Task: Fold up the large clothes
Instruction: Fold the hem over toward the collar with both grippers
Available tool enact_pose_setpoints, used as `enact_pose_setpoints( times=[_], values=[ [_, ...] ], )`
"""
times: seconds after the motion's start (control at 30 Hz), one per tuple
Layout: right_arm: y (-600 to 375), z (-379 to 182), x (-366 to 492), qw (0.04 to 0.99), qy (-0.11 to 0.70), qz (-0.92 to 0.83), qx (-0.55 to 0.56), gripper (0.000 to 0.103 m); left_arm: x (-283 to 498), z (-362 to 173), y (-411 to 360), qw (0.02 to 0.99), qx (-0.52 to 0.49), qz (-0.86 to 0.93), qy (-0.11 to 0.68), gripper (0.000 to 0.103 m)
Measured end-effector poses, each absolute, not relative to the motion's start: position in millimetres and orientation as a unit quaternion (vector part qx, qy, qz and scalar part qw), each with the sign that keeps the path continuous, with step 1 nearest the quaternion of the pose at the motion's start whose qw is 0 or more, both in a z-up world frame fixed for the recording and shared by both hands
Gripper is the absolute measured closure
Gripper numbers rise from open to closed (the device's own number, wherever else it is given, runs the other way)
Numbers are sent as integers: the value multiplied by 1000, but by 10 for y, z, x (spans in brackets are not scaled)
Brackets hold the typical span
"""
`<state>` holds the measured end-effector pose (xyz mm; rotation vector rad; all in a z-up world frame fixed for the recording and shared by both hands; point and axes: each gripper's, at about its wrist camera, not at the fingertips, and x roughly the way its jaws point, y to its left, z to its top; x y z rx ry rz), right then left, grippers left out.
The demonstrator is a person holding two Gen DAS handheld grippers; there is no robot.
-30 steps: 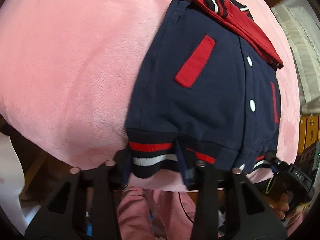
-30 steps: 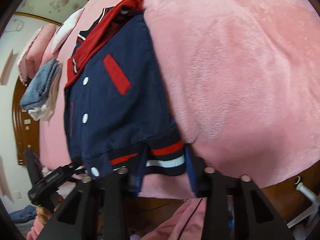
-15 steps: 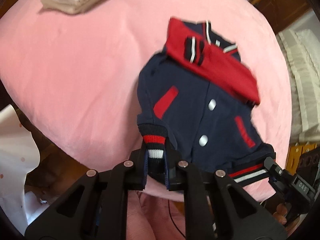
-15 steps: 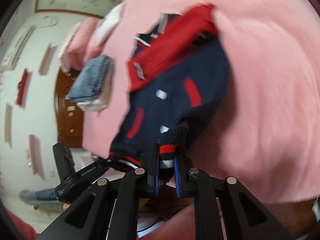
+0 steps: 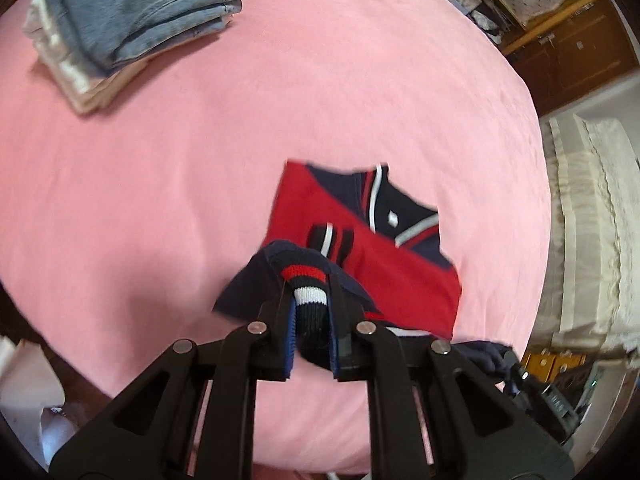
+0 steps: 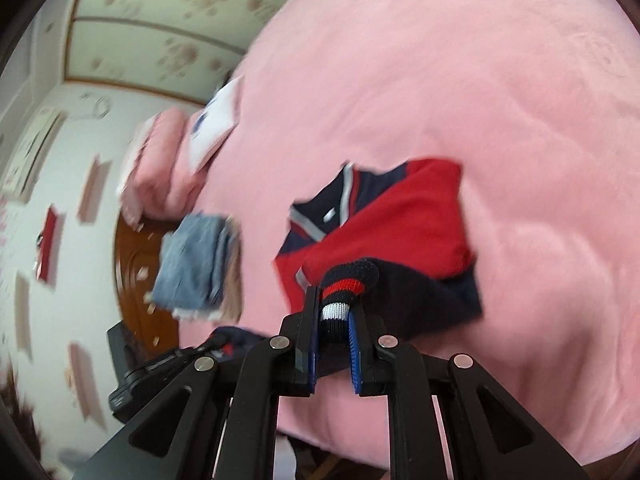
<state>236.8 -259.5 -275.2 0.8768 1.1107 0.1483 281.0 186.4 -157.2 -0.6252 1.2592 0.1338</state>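
Jacket: the navy and red jacket point(image 5: 372, 264) lies on the pink blanket point(image 5: 160, 200), near its front edge; its lower part is lifted off the blanket.
Left gripper: the left gripper point(image 5: 314, 320) has its fingers clamped on one corner of the striped hem point(image 5: 306, 292).
Right gripper: the right gripper point(image 6: 335, 320) has its fingers pressed together on the other hem corner.
Done: the red sleeves seem already folded across the chest – I judge the side folds finished.
Left to do: the hem must be carried up to the collar point(image 5: 380, 200) and laid flat – then probably the jacket goes to the stack of folded jeans point(image 5: 132, 20).
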Motion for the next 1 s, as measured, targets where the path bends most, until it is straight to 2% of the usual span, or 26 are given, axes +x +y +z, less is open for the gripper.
enact_pose_setpoints(
  times=[0.23,0.27,0.3,0.33,0.37,0.4,0.43,0.47,0.5,0.63,0.7,0.87,0.93,1.0],
  values=[
    [-2815,-3085,2994,740,535,-32,406,91,3604,-2149,1913,722,-287,54,627,93],
    [-2805,-3112,3075,741,538,-41,400,91,3708,-2193,1898,722,-270,61,634,88],
    [-2799,-3138,3137,742,539,-47,395,91,3752,-2220,1889,723,-255,67,638,78],
    [-2780,-3153,3198,745,540,-53,388,87,3821,-2223,1873,729,-227,77,641,70],
    [-2750,-3161,3238,748,540,-57,383,80,3847,-2205,1861,736,-205,86,639,49],
    [-2737,-3159,3278,751,537,-59,380,68,3846,-2186,1854,741,-192,90,637,32],
    [-2730,-3182,3303,754,533,-59,379,62,3861,-2151,1858,751,-178,95,628,28],
    [-2721,-3162,3324,761,523,-55,380,52,3869,-2133,1872,758,-173,95,622,28],
    [-2720,-3143,3335,766,516,-51,381,48,3866,-2104,1890,765,-171,92,615,28],
    [-2725,-3020,3378,780,491,-30,386,45,3753,-2058,1928,777,-194,65,595,28],
    [-2681,-2997,3416,768,510,-20,386,37,3664,-2099,1890,771,-213,39,599,28],
    [-2457,-3169,3526,735,559,28,383,37,3552,-2303,1542,752,-185,-9,633,30],
    [-2320,-3214,3606,731,580,46,358,39,3551,-2370,1405,757,-165,-23,632,42],
    [-2164,-3253,3713,736,588,77,327,63,3576,-2463,1258,764,-146,-40,627,57]
  ],
)
